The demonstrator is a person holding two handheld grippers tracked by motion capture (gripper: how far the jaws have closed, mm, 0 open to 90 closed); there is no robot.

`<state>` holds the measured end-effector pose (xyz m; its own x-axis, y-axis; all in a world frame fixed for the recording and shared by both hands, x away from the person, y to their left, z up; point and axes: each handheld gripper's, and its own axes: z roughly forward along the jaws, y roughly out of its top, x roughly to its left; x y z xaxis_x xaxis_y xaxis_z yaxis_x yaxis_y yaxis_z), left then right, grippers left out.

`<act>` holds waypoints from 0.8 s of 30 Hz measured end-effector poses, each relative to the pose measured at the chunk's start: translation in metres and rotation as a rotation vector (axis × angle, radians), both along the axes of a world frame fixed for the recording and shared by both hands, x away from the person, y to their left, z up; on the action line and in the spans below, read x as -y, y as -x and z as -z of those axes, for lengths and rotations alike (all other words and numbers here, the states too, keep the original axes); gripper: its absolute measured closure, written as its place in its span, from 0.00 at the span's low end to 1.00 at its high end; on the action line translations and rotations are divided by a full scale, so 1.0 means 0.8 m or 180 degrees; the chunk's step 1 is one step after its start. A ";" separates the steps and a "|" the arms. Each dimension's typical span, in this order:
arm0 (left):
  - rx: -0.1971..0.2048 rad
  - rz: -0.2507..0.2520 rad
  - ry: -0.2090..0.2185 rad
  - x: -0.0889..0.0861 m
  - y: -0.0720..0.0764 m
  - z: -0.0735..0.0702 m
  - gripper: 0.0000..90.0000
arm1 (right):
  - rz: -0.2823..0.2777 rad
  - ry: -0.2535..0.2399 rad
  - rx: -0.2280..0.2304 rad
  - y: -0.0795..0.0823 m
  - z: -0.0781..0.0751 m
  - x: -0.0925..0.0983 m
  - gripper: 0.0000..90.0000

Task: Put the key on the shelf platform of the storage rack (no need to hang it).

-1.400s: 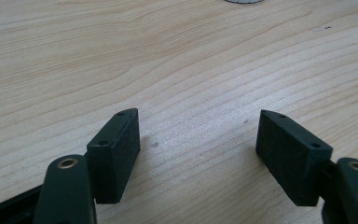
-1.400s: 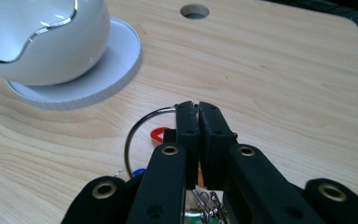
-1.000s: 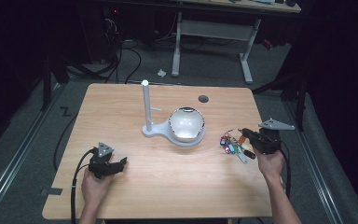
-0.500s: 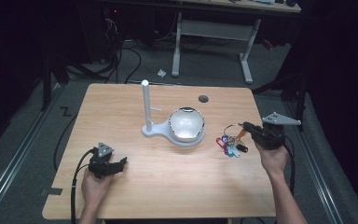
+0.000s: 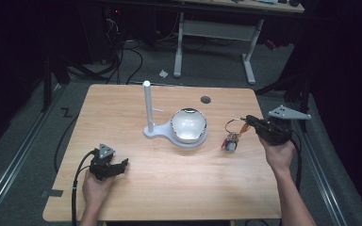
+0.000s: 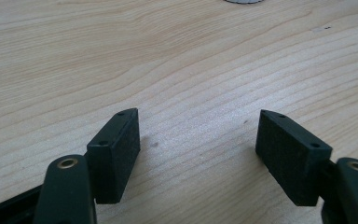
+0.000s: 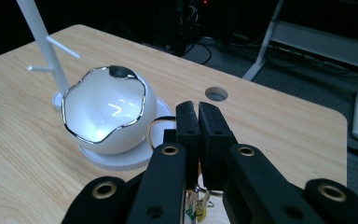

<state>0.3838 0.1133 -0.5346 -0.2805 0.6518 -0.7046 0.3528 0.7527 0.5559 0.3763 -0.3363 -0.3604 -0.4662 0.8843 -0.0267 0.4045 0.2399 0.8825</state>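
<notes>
My left gripper [image 5: 121, 164] rests open and empty on the pale wooden table [image 5: 169, 188], while my right gripper [image 5: 248, 119], clamped on the thin wire ring of a colourful key bunch [image 5: 231, 141] dangling below its jaws, could swing it into the glossy white bowl-shaped stand [image 5: 188, 125] just ahead.

The whole wooden table [image 5: 179, 188] is seen from above and behind the person, looking forward and down, with dark floor beyond. The left gripper view is held close and low over bare tabletop. The right gripper view is aimed across the table at the white bowl stand [image 7: 107, 109], shared with the high view [image 5: 187, 126].
</notes>
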 end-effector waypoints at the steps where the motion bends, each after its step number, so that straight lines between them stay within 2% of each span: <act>1: 0.0000 0.0002 0.0000 0.000 0.000 0.000 0.34 | -0.0015 0.0008 0.0016 0.000 -0.003 0.000 0.98; 8: -0.0005 0.0006 0.0008 0.000 0.000 0.000 0.34 | -0.0106 0.0016 0.0045 -0.002 -0.021 -0.007 0.98; 20: 0.0000 0.0013 0.0005 0.000 0.000 0.000 0.34 | -0.0265 0.0014 -0.0086 -0.010 -0.045 -0.016 0.98; 24: 0.0001 0.0011 0.0004 0.000 0.000 0.000 0.34 | -0.0329 0.0008 -0.0080 -0.010 -0.055 -0.018 0.98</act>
